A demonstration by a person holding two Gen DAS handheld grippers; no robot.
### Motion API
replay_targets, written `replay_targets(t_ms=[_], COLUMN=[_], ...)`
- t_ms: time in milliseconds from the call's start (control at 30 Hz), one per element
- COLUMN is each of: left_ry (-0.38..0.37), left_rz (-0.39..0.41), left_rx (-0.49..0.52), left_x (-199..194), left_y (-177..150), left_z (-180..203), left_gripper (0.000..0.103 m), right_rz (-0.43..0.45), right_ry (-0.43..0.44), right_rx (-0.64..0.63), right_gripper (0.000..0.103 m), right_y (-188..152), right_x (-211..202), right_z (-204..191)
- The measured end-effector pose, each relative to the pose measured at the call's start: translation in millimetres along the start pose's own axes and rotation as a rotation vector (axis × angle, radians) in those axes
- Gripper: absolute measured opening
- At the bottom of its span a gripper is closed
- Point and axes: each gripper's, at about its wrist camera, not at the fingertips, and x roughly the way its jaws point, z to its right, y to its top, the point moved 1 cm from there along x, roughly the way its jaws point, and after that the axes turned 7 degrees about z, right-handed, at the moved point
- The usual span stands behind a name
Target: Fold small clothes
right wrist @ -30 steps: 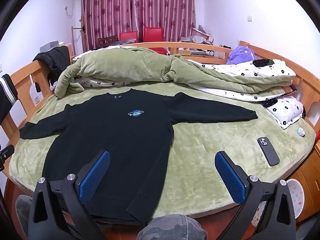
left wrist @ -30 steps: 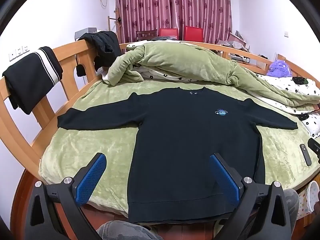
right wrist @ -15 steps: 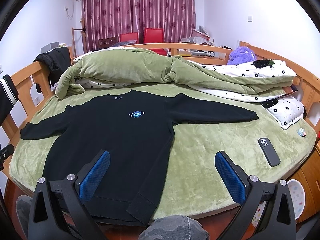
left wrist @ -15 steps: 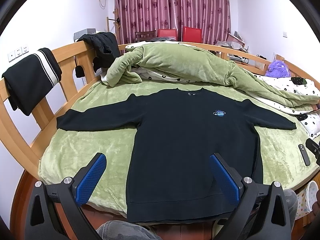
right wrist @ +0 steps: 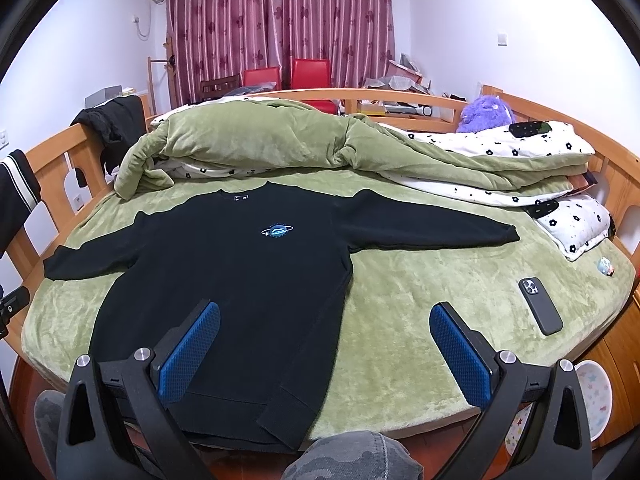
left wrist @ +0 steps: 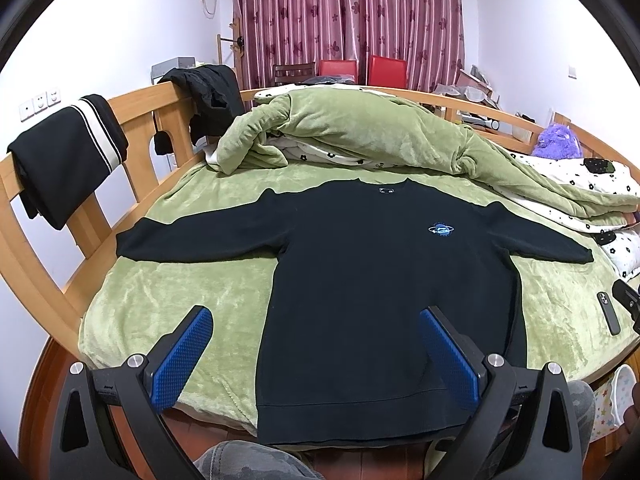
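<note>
Left gripper [left wrist: 316,342]: I hold it above the near edge of the bed, its fingers [left wrist: 182,354] spread wide with nothing between the blue pads.
Right gripper [right wrist: 324,340]: I hold it the same way, fingers [right wrist: 460,354] wide apart and gripping nothing.
Sweater [left wrist: 372,280]: black, laid flat and face up on the bed, both sleeves stretched out to the sides, hem toward me. In the left view its body fills the gap ahead of my fingers, the right finger over the cloth, the left finger over bare blanket. In the right view the sweater [right wrist: 224,280] sits ahead of my left finger and beyond it to the left.
Logo [right wrist: 277,231]: small blue planet badge on the chest, ahead of the left finger in the right view.
Bed [right wrist: 420,280]: covered in a green plush blanket, with a wooden frame around it.
Quilt [left wrist: 360,132]: green, bunched in a heap past the sweater's collar, well beyond my fingers.
Phone [right wrist: 540,306]: dark, camera side up, on the blanket just right of my right finger in the right view, apart from the sweater.
Knee [right wrist: 352,456]: a person's camouflage trouser leg shows below the fingers.
</note>
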Motion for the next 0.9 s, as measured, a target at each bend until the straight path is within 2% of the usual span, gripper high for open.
replay_targets(t_ms=[900], left_ry=[0.006], left_rz=[-0.003], left_rx=[-0.012], left_x=[1.9], left_y=[-0.4], left_z=[-8.2], left_gripper=[0.103], right_rz=[0.005], right_ry=[0.014], right_rx=[-0.007], right_gripper=[0.102], right_y=[-0.8], right_x=[-1.2], right_z=[-8.5])
